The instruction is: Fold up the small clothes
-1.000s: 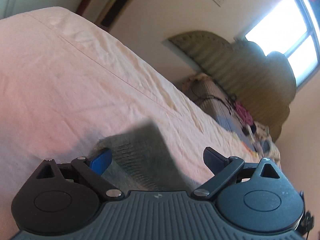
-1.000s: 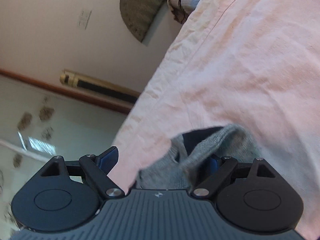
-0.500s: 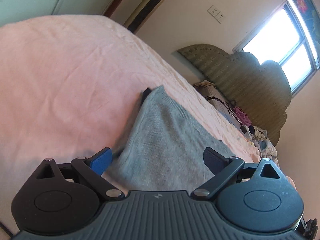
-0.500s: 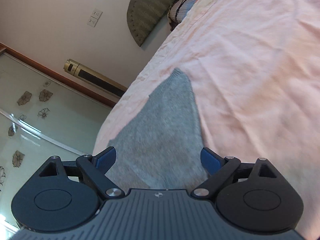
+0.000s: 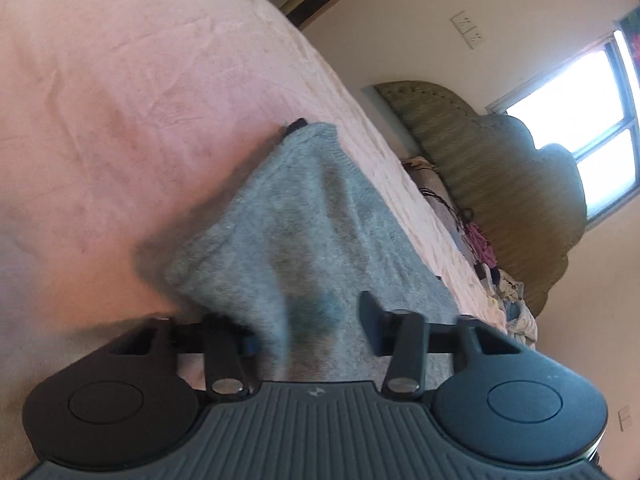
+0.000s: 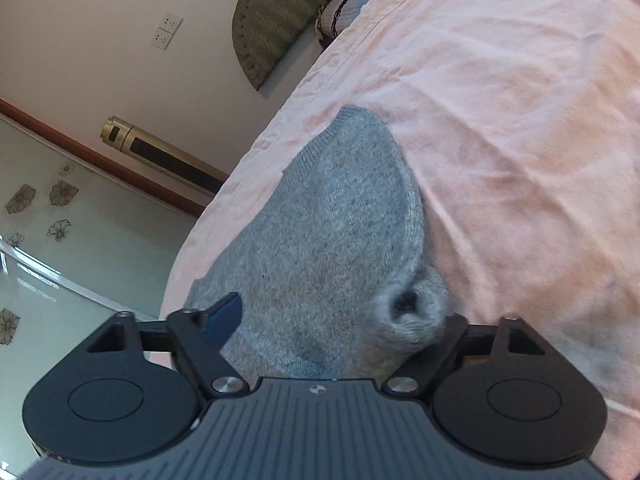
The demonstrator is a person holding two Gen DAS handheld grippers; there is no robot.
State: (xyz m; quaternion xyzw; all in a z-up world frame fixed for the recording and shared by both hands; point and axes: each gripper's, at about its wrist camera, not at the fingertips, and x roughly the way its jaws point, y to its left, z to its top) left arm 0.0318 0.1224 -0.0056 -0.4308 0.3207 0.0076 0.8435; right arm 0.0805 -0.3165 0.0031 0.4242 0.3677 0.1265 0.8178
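Note:
A grey knit garment (image 5: 312, 208) lies on the pink bed sheet (image 5: 120, 100), with a dark bit (image 5: 296, 124) peeking out at its far corner. My left gripper (image 5: 308, 332) is closing on the near edge. The cloth is bunched into a ridge between its jaws and covers the left finger. In the right wrist view the same garment (image 6: 340, 216) reaches up to my right gripper (image 6: 336, 316), whose jaws are also closing. The rolled hem (image 6: 412, 308) drapes over its right finger, and the blue-padded left finger (image 6: 224, 316) stands clear above the knit.
An olive padded headboard (image 5: 500, 160) and a pile of clothes (image 5: 480, 240) are at the far end of the bed. The bed's side edge (image 6: 208, 216) drops off beside the garment. A gold tower unit (image 6: 160, 148) and flowered glass doors (image 6: 48, 220) stand beyond it.
Both grippers have come in low over the garment's near edge. Their jaws went from wide open to partly closed, and the edge now bunches up between the fingers.

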